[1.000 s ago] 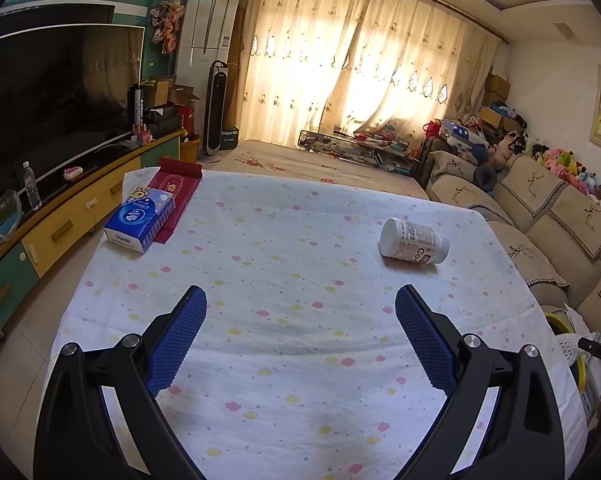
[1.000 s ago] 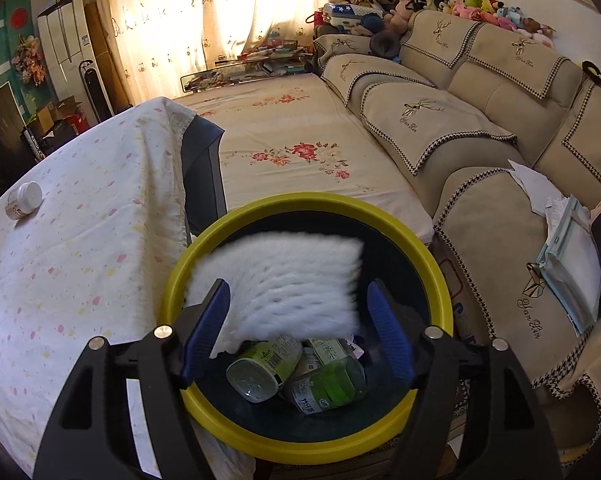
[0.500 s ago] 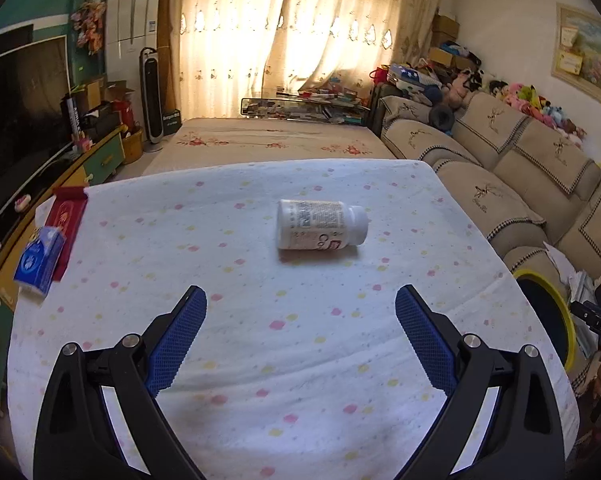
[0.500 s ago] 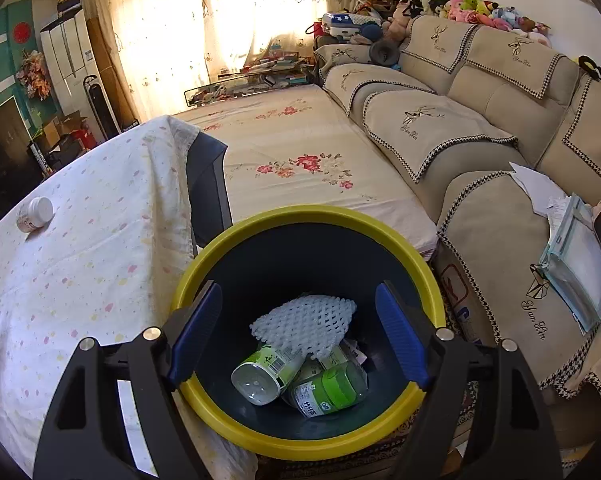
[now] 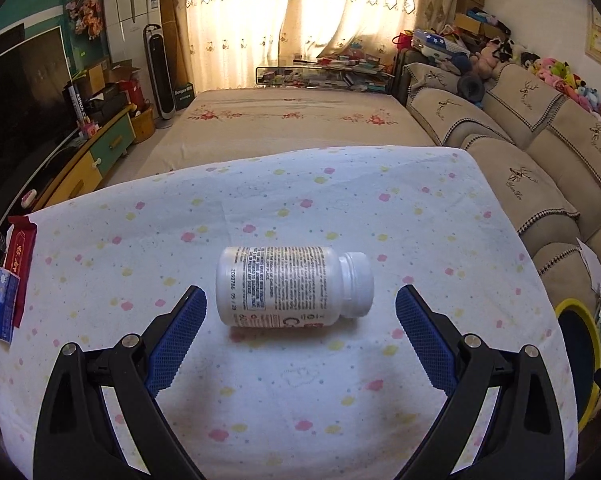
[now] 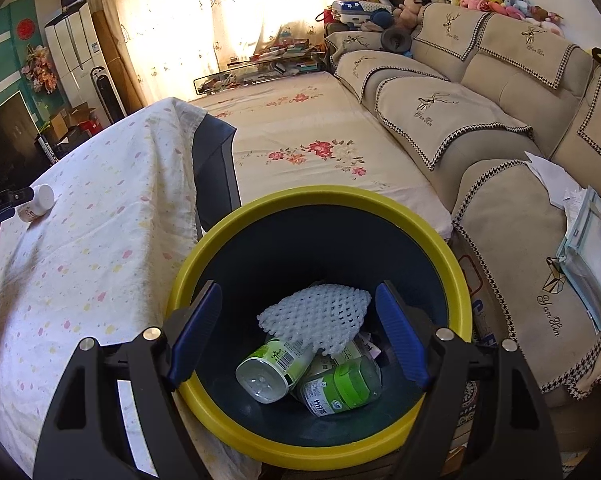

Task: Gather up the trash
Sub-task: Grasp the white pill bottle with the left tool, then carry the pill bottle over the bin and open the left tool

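A white pill bottle (image 5: 292,286) lies on its side on the flowered tablecloth (image 5: 260,400), cap to the right. My left gripper (image 5: 300,312) is open, its blue pads either side of the bottle, not touching it. The bottle also shows small in the right wrist view (image 6: 36,202). My right gripper (image 6: 298,316) is open and empty above the yellow-rimmed bin (image 6: 320,200). In the bin lie a white foam net (image 6: 318,316) and green-labelled bottles (image 6: 340,388).
A blue tissue pack (image 5: 0,310) and a red packet (image 5: 18,252) lie at the table's left edge. The sofa (image 6: 480,128) runs along the right; papers (image 6: 588,248) lie on it. The bin (image 5: 576,360) stands past the table's right edge.
My left gripper has swung right and closed in on the bottle, which now lies between its pads. The foam net has dropped from my right gripper into the bin.
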A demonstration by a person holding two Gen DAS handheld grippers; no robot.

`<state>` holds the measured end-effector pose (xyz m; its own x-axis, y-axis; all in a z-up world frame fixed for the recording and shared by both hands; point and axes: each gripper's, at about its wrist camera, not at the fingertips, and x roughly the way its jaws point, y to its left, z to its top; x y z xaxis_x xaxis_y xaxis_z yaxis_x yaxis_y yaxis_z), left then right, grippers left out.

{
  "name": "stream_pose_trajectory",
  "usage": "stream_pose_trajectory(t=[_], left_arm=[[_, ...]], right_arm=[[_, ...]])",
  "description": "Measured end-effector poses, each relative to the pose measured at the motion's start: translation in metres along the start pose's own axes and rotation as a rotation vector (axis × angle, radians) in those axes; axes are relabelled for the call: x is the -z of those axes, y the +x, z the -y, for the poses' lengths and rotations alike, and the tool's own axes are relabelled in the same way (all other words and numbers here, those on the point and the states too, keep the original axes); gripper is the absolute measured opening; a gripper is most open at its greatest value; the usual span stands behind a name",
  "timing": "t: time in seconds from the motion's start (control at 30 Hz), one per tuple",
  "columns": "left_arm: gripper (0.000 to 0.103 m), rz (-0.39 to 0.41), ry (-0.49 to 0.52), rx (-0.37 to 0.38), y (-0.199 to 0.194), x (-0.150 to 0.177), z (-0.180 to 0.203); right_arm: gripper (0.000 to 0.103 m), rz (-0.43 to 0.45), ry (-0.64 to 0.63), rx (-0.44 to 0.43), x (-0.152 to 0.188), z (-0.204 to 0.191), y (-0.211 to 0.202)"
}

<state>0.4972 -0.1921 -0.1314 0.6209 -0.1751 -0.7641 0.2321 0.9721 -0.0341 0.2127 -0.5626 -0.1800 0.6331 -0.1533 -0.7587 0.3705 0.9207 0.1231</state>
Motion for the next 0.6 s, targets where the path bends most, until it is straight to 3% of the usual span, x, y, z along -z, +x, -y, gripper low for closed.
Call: stream_pose_trajectory(t=[0.23, 0.4, 0.47, 0.6], left_arm=[[0.094, -0.068, -0.033, 0.012, 0.037, -0.009, -0.006], [0.094, -0.065, -0.028, 0.013, 0.046, -0.013, -0.007], [0.085, -0.064, -0.032, 0.023, 0.046, -0.015, -0.008], [0.085, -0.060, -0.040, 0.017, 0.037, -0.009, -0.011]], right_arm=[[0.075, -0.008, 0.003, -0.007, -0.001, 0.001, 0.005], [0.075, -0.018, 0.002, -0.015, 0.000, -0.001, 0.010], [0.075, -0.020, 0.001, -0.019, 0.001, -0.002, 0.010], [0.075, -0.014, -0.001, -0.028, 0.003, -0.005, 0.007]])
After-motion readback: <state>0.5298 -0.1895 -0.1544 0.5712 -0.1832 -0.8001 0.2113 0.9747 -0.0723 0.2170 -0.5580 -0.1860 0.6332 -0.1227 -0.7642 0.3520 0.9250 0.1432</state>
